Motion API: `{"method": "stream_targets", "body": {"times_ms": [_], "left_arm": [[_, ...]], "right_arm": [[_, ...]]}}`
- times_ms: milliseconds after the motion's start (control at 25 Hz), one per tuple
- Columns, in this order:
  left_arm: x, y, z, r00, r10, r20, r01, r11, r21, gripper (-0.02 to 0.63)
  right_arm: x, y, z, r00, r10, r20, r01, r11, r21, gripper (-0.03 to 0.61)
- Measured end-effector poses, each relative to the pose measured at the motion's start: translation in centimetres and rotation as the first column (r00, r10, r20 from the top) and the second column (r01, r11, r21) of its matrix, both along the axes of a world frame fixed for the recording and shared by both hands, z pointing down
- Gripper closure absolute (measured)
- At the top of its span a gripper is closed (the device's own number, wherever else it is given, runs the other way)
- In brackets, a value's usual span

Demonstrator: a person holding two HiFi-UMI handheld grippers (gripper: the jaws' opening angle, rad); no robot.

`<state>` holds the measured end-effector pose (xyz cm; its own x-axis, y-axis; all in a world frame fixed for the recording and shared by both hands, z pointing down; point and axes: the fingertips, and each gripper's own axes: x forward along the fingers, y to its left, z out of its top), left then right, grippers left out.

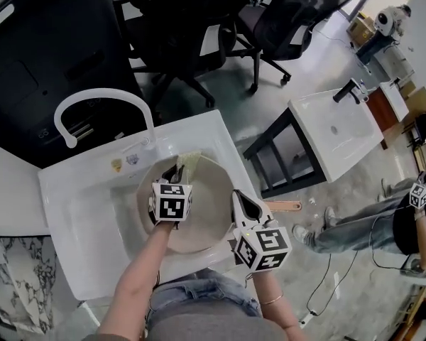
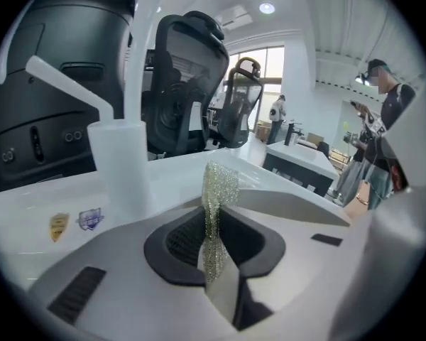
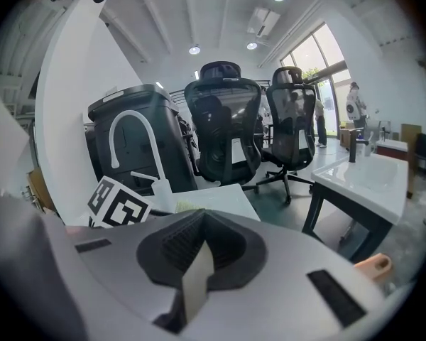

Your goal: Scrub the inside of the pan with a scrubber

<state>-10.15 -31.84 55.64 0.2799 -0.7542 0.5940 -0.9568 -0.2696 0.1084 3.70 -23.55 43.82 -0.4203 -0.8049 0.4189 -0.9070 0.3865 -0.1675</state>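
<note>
**Scrubber held over the pan, ready to scrub**
Left gripper (image 1: 176, 172) is clamped on the scrubber (image 1: 190, 161), and the right gripper (image 1: 241, 202) pinches the pan (image 1: 207, 222) rim near the sink (image 1: 69, 194) front edge. Best to press down and sweep in circles while holding the rim steady.

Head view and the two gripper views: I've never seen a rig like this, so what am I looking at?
No robot here: a person holds a two-jaw gripper in each hand. The head view looks down from the person's head; each gripper view rides on its own gripper. A pan sits in a white sink with a curved faucet. The left gripper pinches a mesh scrubber at the pan's far edge; the right gripper clamps the pan's rim.
</note>
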Motion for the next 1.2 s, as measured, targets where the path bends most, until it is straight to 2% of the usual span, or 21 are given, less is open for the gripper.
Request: {"method": "stream_targets", "body": {"times_ms": [200,480,760,960,1200], "left_arm": [[-3.0,-0.9,-0.2,0.998,-0.063,0.029,0.064,0.998,-0.01,0.546],[-6.7,0.6,0.1,0.989,-0.133,0.068,0.135,0.99,-0.039,0.546],[-8.1,2.3,-0.7,0.983,-0.169,0.076,0.172,0.985,-0.036,0.546],[-8.9,4.4,-1.6,0.98,-0.19,0.055,0.192,0.981,-0.03,0.546],[-8.3,6.9,-4.4,0.984,-0.177,0.031,0.177,0.984,0.017,0.546]], "right_arm": [[-1.1,-0.5,-0.1,0.999,-0.032,0.001,0.032,0.999,0.004,0.568],[-4.0,-0.2,0.0,0.995,-0.101,0.01,0.101,0.995,0.004,0.568],[-5.1,0.3,-0.9,0.99,-0.14,0.023,0.139,0.99,0.029,0.568],[-6.1,1.1,-0.7,0.984,-0.175,0.033,0.174,0.984,0.029,0.568],[-6.3,1.7,-1.3,0.979,-0.197,0.051,0.195,0.98,0.045,0.569]]}}
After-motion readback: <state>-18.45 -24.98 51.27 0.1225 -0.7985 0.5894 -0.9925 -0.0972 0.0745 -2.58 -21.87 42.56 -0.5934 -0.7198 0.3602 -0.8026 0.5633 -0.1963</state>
